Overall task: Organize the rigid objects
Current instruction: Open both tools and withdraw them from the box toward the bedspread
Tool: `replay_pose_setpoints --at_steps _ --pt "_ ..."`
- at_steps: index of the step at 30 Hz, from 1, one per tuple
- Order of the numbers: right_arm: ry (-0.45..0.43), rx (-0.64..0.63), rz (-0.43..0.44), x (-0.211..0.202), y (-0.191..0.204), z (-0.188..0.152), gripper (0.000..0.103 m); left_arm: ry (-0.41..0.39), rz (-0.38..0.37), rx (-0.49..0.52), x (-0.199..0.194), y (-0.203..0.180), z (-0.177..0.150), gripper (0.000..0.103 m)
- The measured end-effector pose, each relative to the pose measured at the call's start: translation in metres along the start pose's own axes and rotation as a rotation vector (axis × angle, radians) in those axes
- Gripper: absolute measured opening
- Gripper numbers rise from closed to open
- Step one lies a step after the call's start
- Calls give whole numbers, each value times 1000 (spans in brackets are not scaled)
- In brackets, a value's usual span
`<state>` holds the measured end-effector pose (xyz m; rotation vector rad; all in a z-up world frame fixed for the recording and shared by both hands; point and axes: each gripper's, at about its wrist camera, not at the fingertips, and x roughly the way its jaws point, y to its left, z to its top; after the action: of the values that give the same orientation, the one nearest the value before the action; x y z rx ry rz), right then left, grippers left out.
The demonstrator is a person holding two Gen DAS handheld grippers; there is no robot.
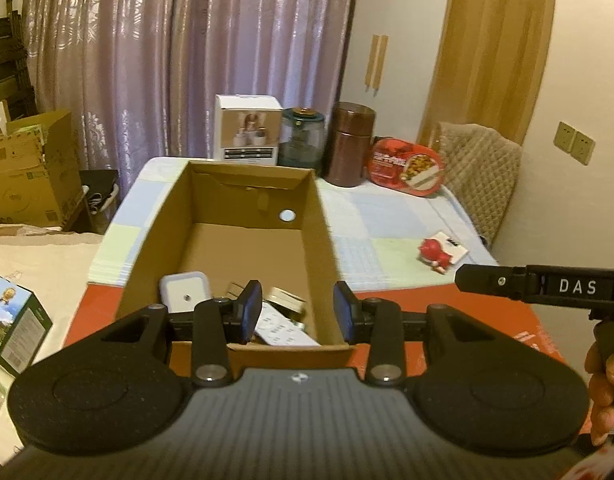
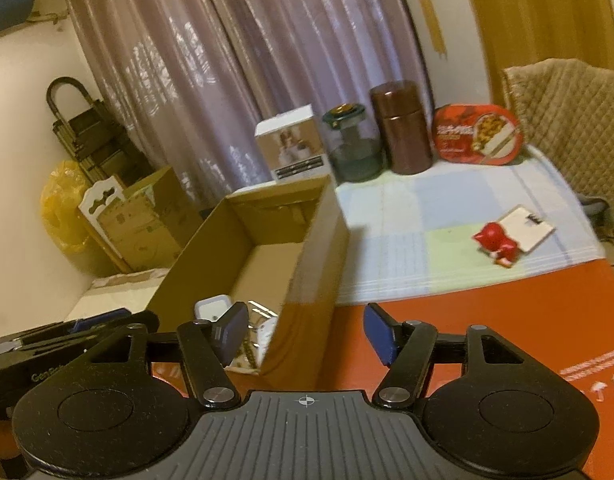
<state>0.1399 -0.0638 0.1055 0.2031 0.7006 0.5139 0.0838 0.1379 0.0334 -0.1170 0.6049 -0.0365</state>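
Lying beyond the right tool (image 2: pixel 305 332) (jaws apart), red figurine (image 2: pixel 498 245).

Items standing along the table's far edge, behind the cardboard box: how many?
4. Left to right: white carton, glass jar, brown canister, red oval tin propped on edge. The cardboard box may hide others.

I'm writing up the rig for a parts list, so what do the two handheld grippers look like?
Both grippers, left and right, share one design: matte black linkage arms with silver pivot screws, blue finger pads, round black side housings and a grey ribbed body bearing a small crosshair mark. White letters "DAS" mark the right gripper's side.
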Motion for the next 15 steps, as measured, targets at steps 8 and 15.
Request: replay_pose_setpoints --at_steps 8,15 --pt "-20 1 -90 -43 -40 -9 64 10 -54 1 -5 -32 -8 48" --pt "-49 41 -165 -78 -78 -12 65 14 -97 40 -2 -68 -11 63"
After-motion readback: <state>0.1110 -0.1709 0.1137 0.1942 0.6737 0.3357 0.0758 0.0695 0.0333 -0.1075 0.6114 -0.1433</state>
